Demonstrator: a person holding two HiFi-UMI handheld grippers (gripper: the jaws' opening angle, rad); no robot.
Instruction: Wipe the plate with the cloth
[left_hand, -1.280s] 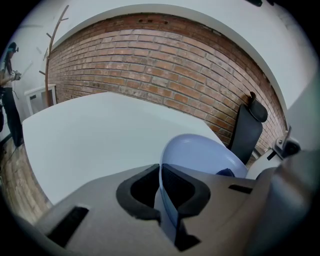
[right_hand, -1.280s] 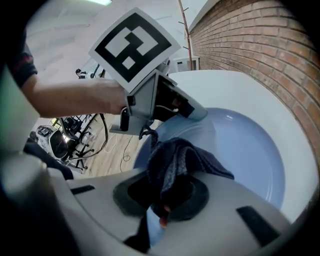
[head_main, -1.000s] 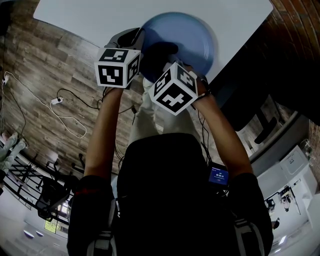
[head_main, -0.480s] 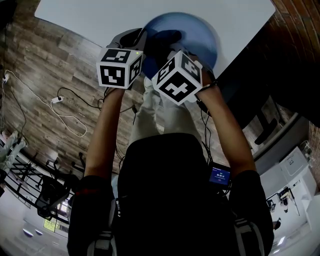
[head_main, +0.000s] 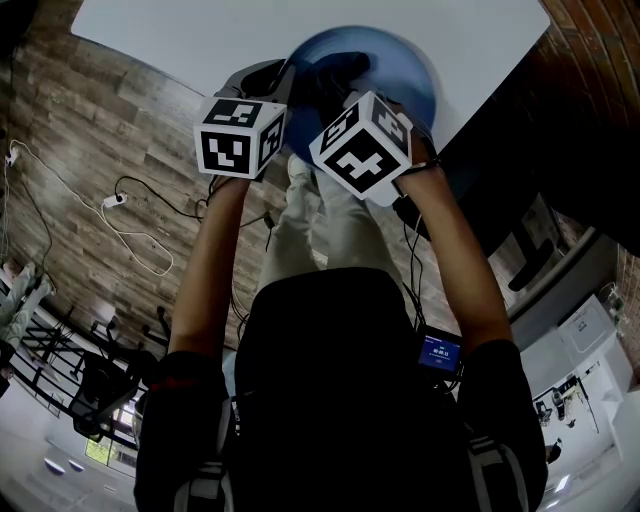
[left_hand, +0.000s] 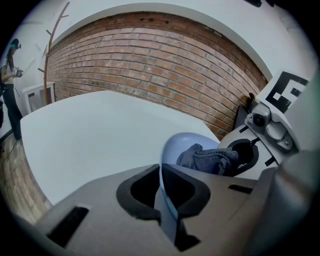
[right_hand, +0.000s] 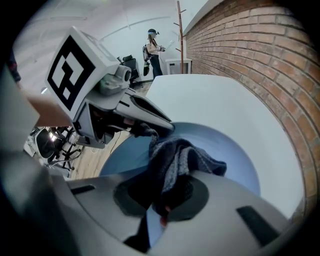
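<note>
Head camera: overhead, steeply down on tabletop (head_main: 180, 30). Two jaw-level cameras, very near; all share plate (head_main: 410, 80), cloth (head_main: 335, 72).

1 round blue plate (head_main: 408, 72); 1 dark grey knitted cloth (right_hand: 176, 159); 1 white table (head_main: 180, 30); 2 grippers: left gripper (left_hand: 163, 188), right gripper (right_hand: 160, 202).

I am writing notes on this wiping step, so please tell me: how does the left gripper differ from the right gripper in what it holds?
The left gripper clamps the rim of the blue plate, seen edge-on between its jaws; the right gripper clamps a dark cloth. The left gripper sits at the plate's edge; the right gripper reaches over the plate's face. Both are shut.
</note>
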